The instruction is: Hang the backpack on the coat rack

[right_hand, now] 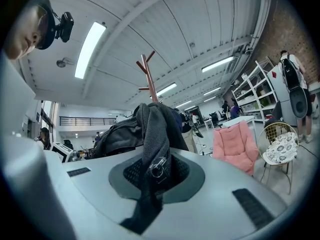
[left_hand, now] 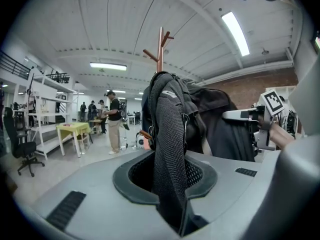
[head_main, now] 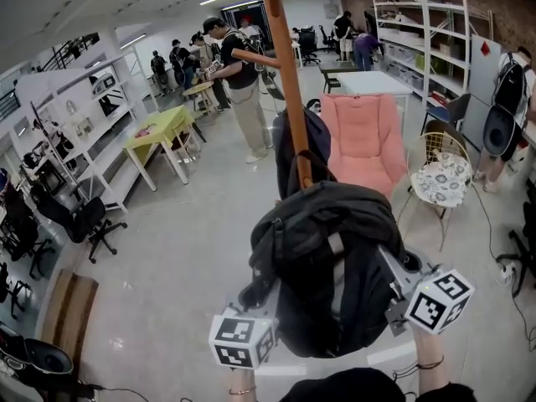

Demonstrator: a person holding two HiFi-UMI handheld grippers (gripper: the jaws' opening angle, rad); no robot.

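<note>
I hold a black backpack [head_main: 331,258] up in front of me with both grippers. The left gripper [head_main: 254,295] is shut on a mesh shoulder strap [left_hand: 167,149] that runs up between its jaws. On the bag's other side, the right gripper [head_main: 395,268] is shut on a second strap [right_hand: 150,169] with a metal ring. The wooden coat rack [head_main: 289,82] stands just beyond the bag; its pegs show at the top [left_hand: 160,49] [right_hand: 146,76]. A dark blue item [head_main: 289,149] hangs on the pole behind the backpack. The backpack hides the rack's foot.
A pink folding chair [head_main: 362,141] stands right of the rack, and a wire chair with a patterned cushion [head_main: 441,178] is further right. Behind are a yellow-green table [head_main: 163,128], standing people [head_main: 239,74], white shelves [head_main: 423,40] and an office chair [head_main: 79,220] at left.
</note>
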